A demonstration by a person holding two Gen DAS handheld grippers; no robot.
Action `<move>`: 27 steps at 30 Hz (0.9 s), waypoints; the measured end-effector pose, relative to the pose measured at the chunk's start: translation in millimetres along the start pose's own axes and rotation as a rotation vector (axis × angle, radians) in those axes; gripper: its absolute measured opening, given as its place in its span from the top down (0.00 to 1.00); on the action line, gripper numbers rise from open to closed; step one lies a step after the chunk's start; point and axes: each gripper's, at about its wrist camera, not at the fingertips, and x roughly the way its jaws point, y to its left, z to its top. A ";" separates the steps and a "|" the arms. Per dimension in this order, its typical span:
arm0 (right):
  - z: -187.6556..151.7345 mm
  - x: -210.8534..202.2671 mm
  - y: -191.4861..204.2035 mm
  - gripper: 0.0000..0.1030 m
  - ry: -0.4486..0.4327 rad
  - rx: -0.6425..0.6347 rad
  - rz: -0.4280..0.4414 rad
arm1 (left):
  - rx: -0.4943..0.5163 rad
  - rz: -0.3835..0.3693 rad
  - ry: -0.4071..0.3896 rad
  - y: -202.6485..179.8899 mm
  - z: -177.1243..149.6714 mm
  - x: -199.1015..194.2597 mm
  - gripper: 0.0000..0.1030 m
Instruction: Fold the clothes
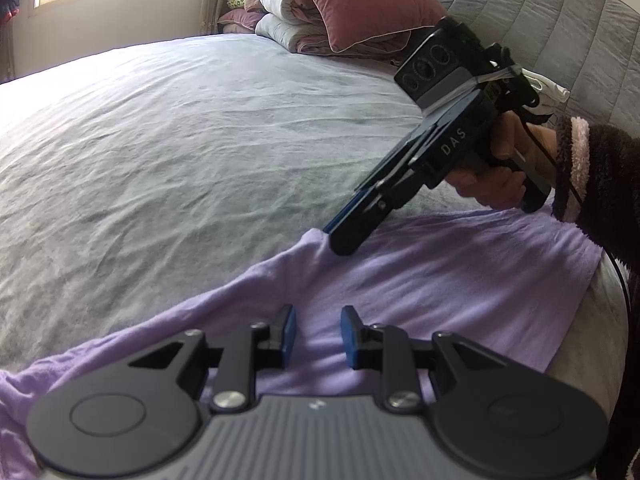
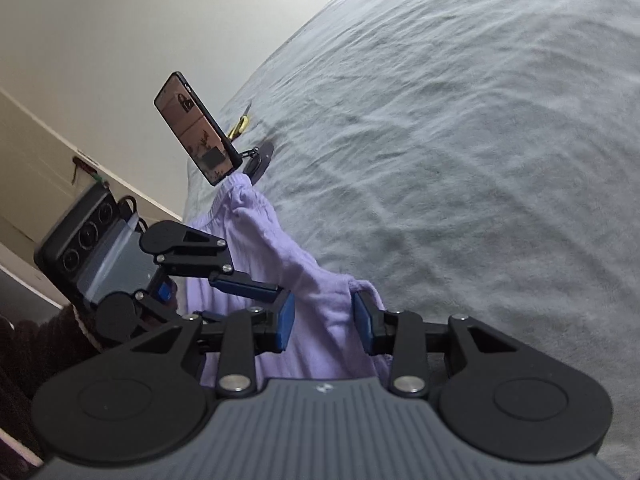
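Note:
A lilac garment (image 1: 440, 280) lies flat near the edge of a grey bed (image 1: 200, 140). My left gripper (image 1: 318, 334) hovers over the garment's near part with its jaws apart; flat cloth shows in the gap and neither pad pinches it. My right gripper (image 1: 338, 240), held by a hand (image 1: 500, 176), points down at the garment's far edge. In the right wrist view my right gripper (image 2: 324, 322) stands open, with a raised fold of the garment (image 2: 256, 220) between its blue pads. The left gripper (image 2: 256, 289) sits just to its left over the cloth.
Pillows and folded quilts (image 1: 352, 4) are stacked at the head of the bed by a grey padded headboard (image 1: 540, 20). A phone on a small stand (image 2: 194, 138) sits near the bed's edge beyond the garment. Wrinkled bed sheet (image 2: 480, 160) stretches away to the right.

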 end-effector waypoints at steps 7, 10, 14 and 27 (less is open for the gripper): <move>-4.0 9.2 0.6 0.57 -0.079 0.076 0.064 | 0.006 -0.004 0.003 -0.7 1.5 3.3 0.74; -7.1 11.9 4.5 0.56 -0.143 0.111 0.093 | 0.010 -0.003 0.004 -1.3 2.2 4.2 0.73; -11.9 3.6 6.6 0.58 -0.251 0.159 0.078 | 0.015 -0.004 0.004 -0.9 1.6 1.8 0.73; -13.4 7.8 7.5 0.93 -0.345 0.280 -0.164 | -0.113 0.149 -0.063 49.0 -17.2 -43.1 0.70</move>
